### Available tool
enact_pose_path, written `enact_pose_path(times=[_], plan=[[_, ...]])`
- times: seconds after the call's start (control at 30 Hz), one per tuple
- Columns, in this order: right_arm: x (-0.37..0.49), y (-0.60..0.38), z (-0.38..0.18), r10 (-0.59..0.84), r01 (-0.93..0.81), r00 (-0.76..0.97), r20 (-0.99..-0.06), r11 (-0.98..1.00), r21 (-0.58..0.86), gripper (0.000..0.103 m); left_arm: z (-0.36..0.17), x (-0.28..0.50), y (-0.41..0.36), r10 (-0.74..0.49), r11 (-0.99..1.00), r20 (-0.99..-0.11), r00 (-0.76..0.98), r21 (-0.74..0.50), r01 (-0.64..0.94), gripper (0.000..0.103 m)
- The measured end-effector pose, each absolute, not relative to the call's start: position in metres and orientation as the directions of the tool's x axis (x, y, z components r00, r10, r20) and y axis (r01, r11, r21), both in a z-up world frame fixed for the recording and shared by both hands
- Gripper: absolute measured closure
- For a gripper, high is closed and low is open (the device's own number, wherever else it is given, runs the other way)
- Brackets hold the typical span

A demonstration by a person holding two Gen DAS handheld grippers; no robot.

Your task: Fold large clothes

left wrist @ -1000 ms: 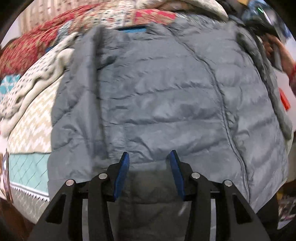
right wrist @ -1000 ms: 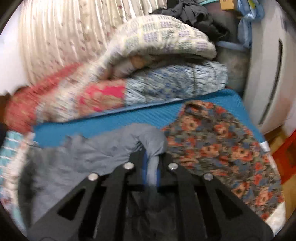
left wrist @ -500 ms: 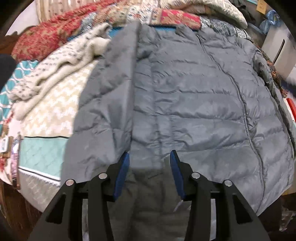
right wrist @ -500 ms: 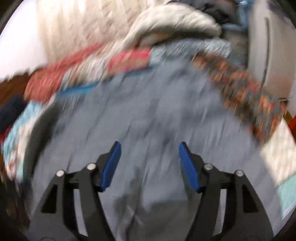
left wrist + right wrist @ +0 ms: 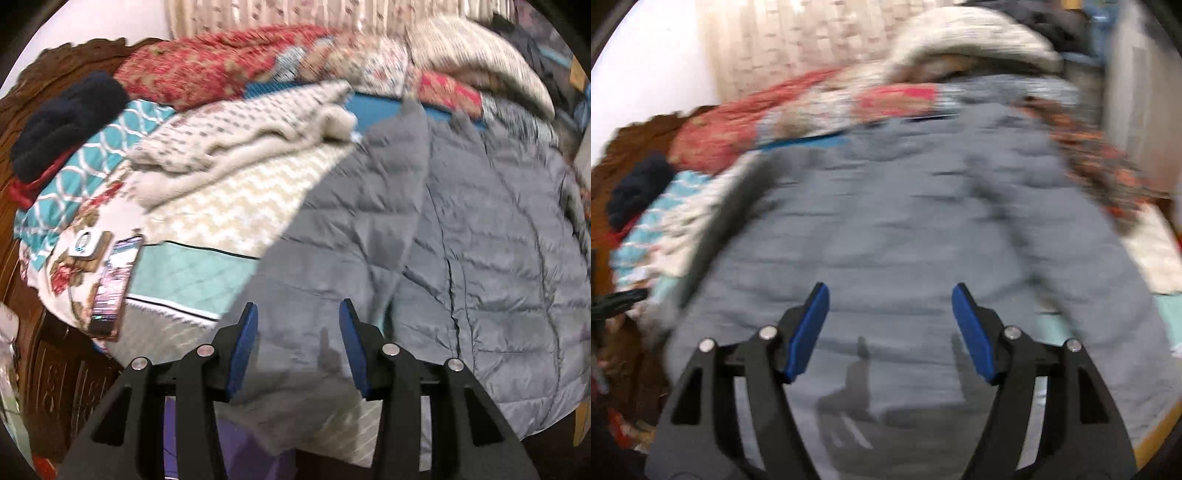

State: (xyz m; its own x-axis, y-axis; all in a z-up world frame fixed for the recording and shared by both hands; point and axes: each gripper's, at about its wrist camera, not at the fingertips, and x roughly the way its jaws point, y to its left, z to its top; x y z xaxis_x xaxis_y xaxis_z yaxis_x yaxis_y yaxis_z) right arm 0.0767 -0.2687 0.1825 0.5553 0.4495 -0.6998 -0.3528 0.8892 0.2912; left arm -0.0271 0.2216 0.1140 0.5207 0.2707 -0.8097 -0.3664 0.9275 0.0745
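A grey quilted puffer jacket (image 5: 461,236) lies spread flat on the bed, its left sleeve folded in over the body. My left gripper (image 5: 298,314) is open and empty, above the jacket's lower left corner. The jacket also fills the blurred right wrist view (image 5: 894,229). My right gripper (image 5: 891,295) is wide open and empty, hovering over the jacket's lower middle.
A folded cream knit blanket (image 5: 251,129) lies left of the jacket. Red and patterned quilts (image 5: 229,62) are piled at the back. A phone (image 5: 114,284) and a small card (image 5: 86,242) lie near the bed's left edge. A floral cloth (image 5: 1100,166) lies to the jacket's right.
My right gripper let go of the jacket's sleeve, opened wide and pulled back over the body. My left gripper swung left towards the jacket's lower left corner, staying open.
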Motion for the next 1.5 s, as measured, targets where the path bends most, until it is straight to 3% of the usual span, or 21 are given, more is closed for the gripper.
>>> enact_pose_path(times=[0.13, 0.27, 0.53, 0.93, 1.0, 1.03, 1.07, 1.37, 1.5], plan=[[0.072, -0.189, 0.182, 0.677, -0.471, 0.339, -0.653, 0.723, 0.506, 0.037, 0.121, -0.057, 0.244, 0.276, 0.908, -0.796, 0.539, 0.032, -0.418, 0.103], [0.053, -0.089, 0.162, 0.775, -0.516, 0.091, -0.625, 0.573, 0.636, 0.037, 0.114, -0.084, 0.267, 0.283, 0.891, -0.798, 0.532, 0.014, -0.454, 0.103], [0.043, 0.035, 0.125, 0.756, -0.463, -0.111, -0.646, 0.536, 0.706, 0.040, 0.096, -0.116, 0.283, 0.307, 0.872, -0.803, 0.511, 0.023, -0.489, 0.103], [0.025, 0.091, 0.089, 0.679, -0.474, -0.177, -0.713, 0.576, 0.666, 0.040, 0.078, -0.119, 0.300, 0.269, 0.858, -0.821, 0.504, -0.034, -0.513, 0.103], [0.019, 0.100, 0.090, 0.672, -0.500, -0.210, -0.710, 0.551, 0.669, 0.062, 0.075, -0.117, 0.299, 0.261, 0.858, -0.826, 0.500, -0.039, -0.513, 0.103], [0.017, 0.100, 0.090, 0.666, -0.509, -0.221, -0.712, 0.544, 0.667, 0.083, 0.075, -0.116, 0.296, 0.260, 0.858, -0.827, 0.498, -0.039, -0.513, 0.103], [0.015, 0.102, 0.090, 0.660, -0.522, -0.225, -0.717, 0.540, 0.660, 0.094, 0.075, -0.115, 0.294, 0.259, 0.858, -0.827, 0.498, -0.039, -0.512, 0.103], [0.037, 0.053, 0.133, 0.706, -0.548, -0.157, -0.690, 0.519, 0.656, 0.099, 0.081, -0.108, 0.287, 0.259, 0.867, -0.825, 0.502, -0.031, -0.498, 0.103], [0.072, -0.005, 0.156, 0.665, -0.595, -0.048, -0.745, 0.581, 0.556, 0.099, 0.083, -0.099, 0.279, 0.249, 0.878, -0.825, 0.507, -0.028, -0.478, 0.103]])
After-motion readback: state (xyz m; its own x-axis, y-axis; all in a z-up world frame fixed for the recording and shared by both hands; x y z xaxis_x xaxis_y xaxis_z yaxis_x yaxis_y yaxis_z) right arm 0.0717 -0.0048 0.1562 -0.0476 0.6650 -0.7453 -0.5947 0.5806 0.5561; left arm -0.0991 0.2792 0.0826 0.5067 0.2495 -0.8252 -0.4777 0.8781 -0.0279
